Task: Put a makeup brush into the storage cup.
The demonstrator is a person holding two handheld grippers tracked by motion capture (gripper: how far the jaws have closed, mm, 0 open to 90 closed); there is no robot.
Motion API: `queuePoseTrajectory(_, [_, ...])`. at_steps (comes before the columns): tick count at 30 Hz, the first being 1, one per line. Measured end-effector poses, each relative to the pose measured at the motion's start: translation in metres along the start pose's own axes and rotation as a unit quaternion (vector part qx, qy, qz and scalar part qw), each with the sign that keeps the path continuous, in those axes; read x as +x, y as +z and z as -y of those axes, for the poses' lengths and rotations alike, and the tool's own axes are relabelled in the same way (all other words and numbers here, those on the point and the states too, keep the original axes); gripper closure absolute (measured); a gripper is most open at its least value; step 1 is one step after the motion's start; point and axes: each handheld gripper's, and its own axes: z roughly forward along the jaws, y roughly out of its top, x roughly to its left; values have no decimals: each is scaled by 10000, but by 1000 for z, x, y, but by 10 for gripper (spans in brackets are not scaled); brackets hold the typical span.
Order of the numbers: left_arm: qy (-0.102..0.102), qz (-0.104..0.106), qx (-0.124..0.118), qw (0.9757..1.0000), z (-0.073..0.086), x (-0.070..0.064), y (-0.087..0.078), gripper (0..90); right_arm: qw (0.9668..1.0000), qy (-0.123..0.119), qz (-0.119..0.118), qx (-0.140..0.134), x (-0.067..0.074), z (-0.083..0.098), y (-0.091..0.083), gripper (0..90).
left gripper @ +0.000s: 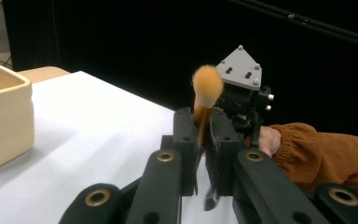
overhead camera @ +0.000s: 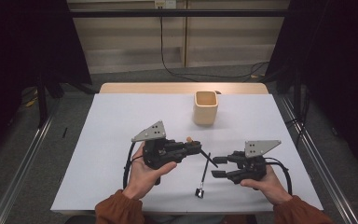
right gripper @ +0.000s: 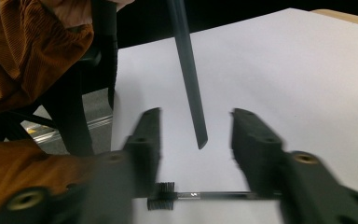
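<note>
Tongs on the left were clamped tight on a makeup brush, its orange bristle head poking up between the jaws and its dark handle slanting down toward the white tabletop. Right tongs stood partly open, their jaws apart on either side of the handle's free tip without pressing it. A small black brush lay on the tabletop just below, and a cream cup stood well apart.
</note>
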Motion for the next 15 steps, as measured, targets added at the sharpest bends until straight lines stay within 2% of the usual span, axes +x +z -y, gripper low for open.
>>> queuePoseTrajectory(8, [44,-106,36,9999,0,0,-1,839,9997,98,160,-137,0,-2,-3,129])
queuePoseTrajectory(11, [77,-146,48,9999,-1,0,-2,839,9996,82,67,-268,-1,-3,-6,80])
queuePoseTrajectory(15, [106,-169,63,9998,-2,0,-4,839,9993,29,173,-326,-1,-3,-9,48])
